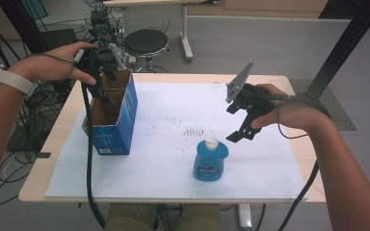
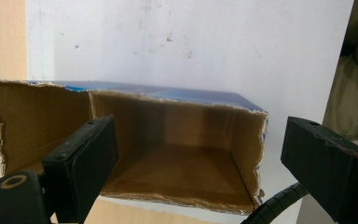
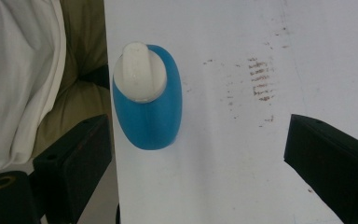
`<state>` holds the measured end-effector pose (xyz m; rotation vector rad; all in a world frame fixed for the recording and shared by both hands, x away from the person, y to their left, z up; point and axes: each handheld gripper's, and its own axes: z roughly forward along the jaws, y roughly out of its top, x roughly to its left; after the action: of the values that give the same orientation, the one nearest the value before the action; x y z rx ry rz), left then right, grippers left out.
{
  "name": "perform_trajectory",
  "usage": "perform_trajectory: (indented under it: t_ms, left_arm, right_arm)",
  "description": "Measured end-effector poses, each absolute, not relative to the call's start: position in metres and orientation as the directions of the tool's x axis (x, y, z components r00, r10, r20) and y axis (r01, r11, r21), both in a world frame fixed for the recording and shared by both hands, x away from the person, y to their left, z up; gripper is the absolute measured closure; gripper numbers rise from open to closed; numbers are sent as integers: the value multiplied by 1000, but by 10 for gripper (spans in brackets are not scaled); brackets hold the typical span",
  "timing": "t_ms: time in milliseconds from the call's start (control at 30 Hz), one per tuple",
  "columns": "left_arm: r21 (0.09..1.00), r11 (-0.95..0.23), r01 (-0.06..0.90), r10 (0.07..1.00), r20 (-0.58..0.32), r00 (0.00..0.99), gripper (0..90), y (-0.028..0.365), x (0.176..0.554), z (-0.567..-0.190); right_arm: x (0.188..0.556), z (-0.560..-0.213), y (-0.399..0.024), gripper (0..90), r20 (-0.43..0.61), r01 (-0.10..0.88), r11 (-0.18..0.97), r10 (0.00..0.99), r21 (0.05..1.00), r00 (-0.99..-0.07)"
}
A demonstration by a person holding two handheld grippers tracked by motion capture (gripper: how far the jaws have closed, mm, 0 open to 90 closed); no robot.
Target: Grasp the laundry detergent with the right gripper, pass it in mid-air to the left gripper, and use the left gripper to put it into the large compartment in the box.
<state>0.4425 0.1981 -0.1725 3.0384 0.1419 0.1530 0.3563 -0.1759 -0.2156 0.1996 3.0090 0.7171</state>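
Note:
A blue bottle (image 1: pixel 210 161) with a white cap stands upright on the white sheet, near the table's front edge. My right gripper (image 1: pixel 239 131) hovers just right of it and above, jaws open with nothing between them. In the right gripper view the bottle (image 3: pixel 149 107) is seen from above, nearer the left jaw of that gripper (image 3: pixel 198 133). An open blue cardboard box (image 1: pixel 113 115) stands at the table's left. My left gripper (image 1: pixel 106 89) hangs over its open top. The left gripper view looks into the empty brown box (image 2: pixel 177 163), and the left gripper (image 2: pixel 200 135) is open.
A white sheet (image 1: pixel 173 101) covers most of the wooden table (image 1: pixel 53 144). A black stool (image 1: pixel 146 42) and tangled cables (image 1: pixel 33 103) lie beyond the table's far and left sides. Each gripper trails a black cable over the front edge.

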Motion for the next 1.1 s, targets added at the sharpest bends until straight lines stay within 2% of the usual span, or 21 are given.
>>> perform_trajectory:
  t_ms: [1100]
  left_arm:
    - [111, -990, 87, 99, 100, 990, 113, 195, 442, -175]
  right_arm:
    - [337, -261, -184, 74, 16, 107, 849, 115, 517, -993]
